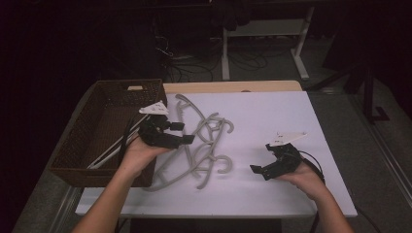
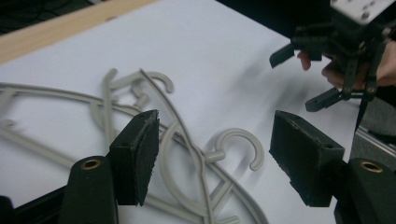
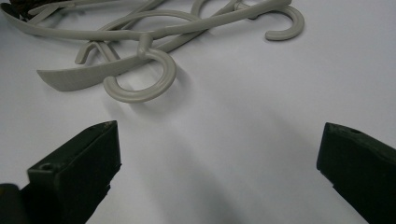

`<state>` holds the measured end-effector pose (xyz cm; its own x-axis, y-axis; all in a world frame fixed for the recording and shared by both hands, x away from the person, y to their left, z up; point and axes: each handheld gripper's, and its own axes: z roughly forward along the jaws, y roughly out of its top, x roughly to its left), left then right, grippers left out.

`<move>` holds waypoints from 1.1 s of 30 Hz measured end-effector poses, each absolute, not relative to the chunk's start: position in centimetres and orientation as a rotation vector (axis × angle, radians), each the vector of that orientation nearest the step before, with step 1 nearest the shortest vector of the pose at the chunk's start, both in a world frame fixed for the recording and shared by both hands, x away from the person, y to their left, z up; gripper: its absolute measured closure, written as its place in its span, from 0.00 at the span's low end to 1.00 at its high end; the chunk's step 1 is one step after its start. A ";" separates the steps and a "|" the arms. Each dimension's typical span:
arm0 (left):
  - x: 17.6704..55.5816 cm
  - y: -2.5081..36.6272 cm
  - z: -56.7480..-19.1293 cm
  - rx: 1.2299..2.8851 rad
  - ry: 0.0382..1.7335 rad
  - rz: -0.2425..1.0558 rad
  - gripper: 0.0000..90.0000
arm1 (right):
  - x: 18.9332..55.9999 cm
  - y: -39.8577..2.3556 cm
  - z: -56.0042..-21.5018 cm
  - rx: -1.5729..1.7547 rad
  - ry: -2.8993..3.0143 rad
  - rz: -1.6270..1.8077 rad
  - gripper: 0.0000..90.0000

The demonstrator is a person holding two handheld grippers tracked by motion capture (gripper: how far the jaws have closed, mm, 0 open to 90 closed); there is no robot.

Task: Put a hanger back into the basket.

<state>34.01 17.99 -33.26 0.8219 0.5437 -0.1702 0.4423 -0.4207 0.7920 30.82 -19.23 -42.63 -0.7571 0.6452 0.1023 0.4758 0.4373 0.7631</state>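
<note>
No writing or label is readable on anything here. At the far left stands my wicker basket [image 1: 97,126], with pale rods lying in it; their number is unclear. My left gripper [image 1: 187,139] hangs over the basket's right edge above the grey hangers [image 1: 204,145], its jaws apart and holding nothing. The hangers lie tangled on the white table [image 1: 272,121], left of centre; I count three hooks, perhaps more. Nothing blocks them. At the near right, my right gripper [image 1: 257,170] sits low with jaws wide and empty, well apart from the pile.
</note>
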 end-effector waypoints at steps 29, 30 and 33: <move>34.8 14.6 -43.4 2.307 0.836 0.187 0.41 | 30.8 -19.5 -42.7 0.998 2.480 1.210 0.00; 34.9 14.5 -43.6 2.312 0.843 0.188 0.39 | 30.8 -19.5 -42.7 0.998 2.480 1.210 0.00; 35.1 14.4 -44.1 2.322 0.858 0.177 0.38 | 30.7 -19.5 -42.6 0.993 2.480 1.210 0.00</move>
